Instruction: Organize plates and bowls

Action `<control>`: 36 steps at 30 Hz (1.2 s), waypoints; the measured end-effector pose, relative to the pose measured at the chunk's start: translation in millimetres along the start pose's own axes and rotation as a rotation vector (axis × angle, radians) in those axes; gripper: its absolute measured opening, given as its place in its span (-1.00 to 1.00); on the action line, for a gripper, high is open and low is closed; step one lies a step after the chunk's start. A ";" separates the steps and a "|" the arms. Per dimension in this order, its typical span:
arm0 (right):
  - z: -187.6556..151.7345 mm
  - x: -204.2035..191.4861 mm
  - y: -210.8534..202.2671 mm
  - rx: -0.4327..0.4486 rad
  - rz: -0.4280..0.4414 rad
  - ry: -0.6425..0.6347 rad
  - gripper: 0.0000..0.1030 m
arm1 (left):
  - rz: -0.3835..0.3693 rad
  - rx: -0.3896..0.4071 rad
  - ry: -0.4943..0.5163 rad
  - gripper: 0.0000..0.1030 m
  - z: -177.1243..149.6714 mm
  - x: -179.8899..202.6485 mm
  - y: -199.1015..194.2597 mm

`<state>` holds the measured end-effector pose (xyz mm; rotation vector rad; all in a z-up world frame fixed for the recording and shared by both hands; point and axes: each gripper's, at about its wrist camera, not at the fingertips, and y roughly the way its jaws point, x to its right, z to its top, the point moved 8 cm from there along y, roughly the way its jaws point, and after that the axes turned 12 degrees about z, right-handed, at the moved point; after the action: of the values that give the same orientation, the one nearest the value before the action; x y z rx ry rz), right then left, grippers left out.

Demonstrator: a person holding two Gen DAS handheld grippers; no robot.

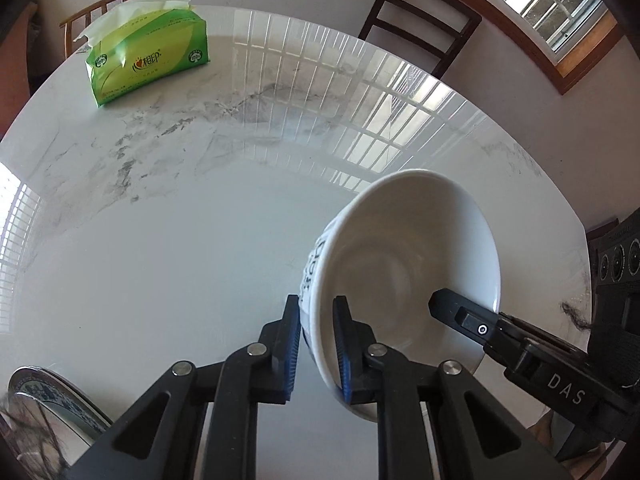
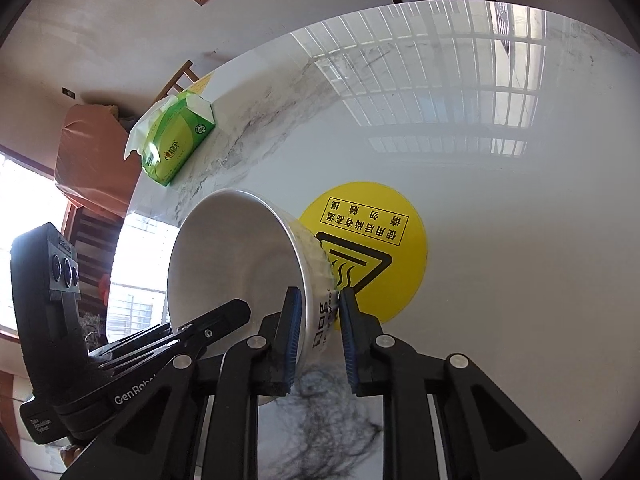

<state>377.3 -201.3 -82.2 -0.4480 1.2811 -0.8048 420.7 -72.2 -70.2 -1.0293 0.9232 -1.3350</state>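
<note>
A white bowl (image 1: 404,256) with dark print on its outside is held tilted above the marble table (image 1: 168,240) by both grippers. My left gripper (image 1: 318,344) is shut on its near rim, one pad outside and one inside. My right gripper (image 2: 318,334) is shut on the opposite rim of the same bowl (image 2: 232,256). The right gripper's finger shows in the left wrist view (image 1: 476,320), and the left gripper's finger shows in the right wrist view (image 2: 216,320). A blue-and-white plate (image 1: 52,404) lies at the lower left edge.
A green tissue pack (image 1: 148,60) lies at the table's far left; it also shows in the right wrist view (image 2: 176,144). A round yellow hot-surface sticker (image 2: 376,248) is on the table (image 2: 500,280) behind the bowl. Wooden chairs (image 1: 420,20) stand beyond the table.
</note>
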 end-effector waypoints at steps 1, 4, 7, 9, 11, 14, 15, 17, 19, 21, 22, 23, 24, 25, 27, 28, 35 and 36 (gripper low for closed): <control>-1.5 -0.5 -2.2 0.002 0.008 0.005 -0.67 | 0.005 0.014 0.001 -0.68 -1.1 -0.4 -6.9; -6.3 -7.3 -10.2 0.010 0.029 0.005 -0.69 | 0.016 0.063 0.014 -0.68 -5.9 -0.5 -27.4; -11.7 -16.6 -20.6 0.023 0.044 0.001 -0.71 | 0.023 0.095 0.026 -0.68 -16.4 -0.5 -44.3; -16.9 -23.3 -28.7 0.031 0.054 -0.001 -0.71 | 0.028 0.116 0.042 -0.68 -25.0 1.6 -54.2; -23.3 -28.4 -37.2 0.038 0.066 0.001 -0.71 | 0.028 0.132 0.046 -0.68 -35.7 1.6 -66.0; -35.3 -34.9 -50.3 0.045 0.090 0.007 -0.72 | 0.034 0.156 0.066 -0.68 -50.9 3.0 -80.8; -39.8 -37.5 -54.1 0.046 0.096 0.006 -0.72 | 0.030 0.158 0.060 -0.68 -54.3 4.0 -86.4; -48.8 -42.7 -61.0 0.051 0.102 0.003 -0.72 | 0.030 0.173 0.067 -0.68 -65.6 3.1 -97.1; -59.3 -47.8 -67.8 0.054 0.108 -0.003 -0.72 | 0.032 0.194 0.074 -0.68 -75.9 2.3 -108.4; -70.3 -52.8 -75.1 0.060 0.111 -0.014 -0.72 | 0.033 0.205 0.082 -0.68 -86.2 0.4 -118.3; -75.3 -55.7 -77.8 0.059 0.114 -0.019 -0.72 | 0.034 0.211 0.086 -0.68 -90.8 0.0 -122.8; -80.6 -58.0 -80.9 0.061 0.122 -0.017 -0.72 | 0.034 0.216 0.089 -0.68 -97.8 -0.2 -127.9; -85.6 -60.2 -83.6 0.063 0.129 -0.014 -0.72 | 0.033 0.219 0.092 -0.68 -103.4 -0.9 -131.7; -90.2 -62.8 -86.0 0.064 0.131 -0.019 -0.72 | 0.032 0.220 0.093 -0.68 -109.2 -1.7 -135.1; -100.4 -67.9 -90.8 0.065 0.130 -0.030 -0.72 | 0.031 0.225 0.096 -0.68 -119.3 -3.5 -141.2; -105.4 -69.9 -92.9 0.065 0.129 -0.032 -0.72 | 0.032 0.227 0.100 -0.68 -124.6 -4.8 -143.8; -138.2 -82.1 -100.9 0.057 0.127 -0.052 -0.71 | 0.035 0.228 0.110 -0.67 -156.0 -12.6 -158.0; -142.5 -83.2 -101.6 0.055 0.127 -0.054 -0.71 | 0.037 0.226 0.112 -0.67 -160.6 -13.6 -159.2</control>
<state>206.4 -187.2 8.1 -0.3389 1.2216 -0.7147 218.6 -62.0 31.8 -0.7676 0.8470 -1.4413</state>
